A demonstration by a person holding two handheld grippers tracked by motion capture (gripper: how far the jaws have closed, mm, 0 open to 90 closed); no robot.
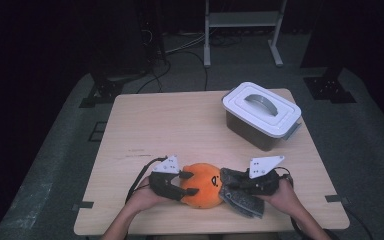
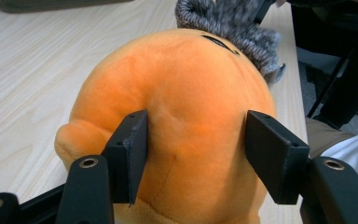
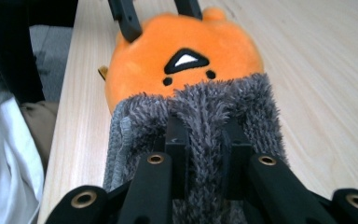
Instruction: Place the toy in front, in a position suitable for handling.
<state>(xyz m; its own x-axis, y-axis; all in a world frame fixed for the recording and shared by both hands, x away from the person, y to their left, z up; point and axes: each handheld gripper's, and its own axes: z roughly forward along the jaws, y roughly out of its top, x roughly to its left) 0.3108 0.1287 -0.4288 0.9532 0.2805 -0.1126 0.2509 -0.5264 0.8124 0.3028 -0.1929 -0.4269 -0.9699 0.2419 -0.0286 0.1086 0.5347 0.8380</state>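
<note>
A round orange plush toy with a black stitched face lies near my edge of the table, touching a fuzzy grey knitted cloth at its right side.

Orange plush toy soft, matt; grey cloth shaggy knit; desk smooth pale wood; box lid glossy white plastic.

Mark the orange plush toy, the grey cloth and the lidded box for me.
orange plush toy (image 1: 203,186), high view, top of its body.
grey cloth (image 3: 205,114), right gripper view, fuzzy upper fold.
lidded box (image 1: 260,101), high view, lid handle.
</note>
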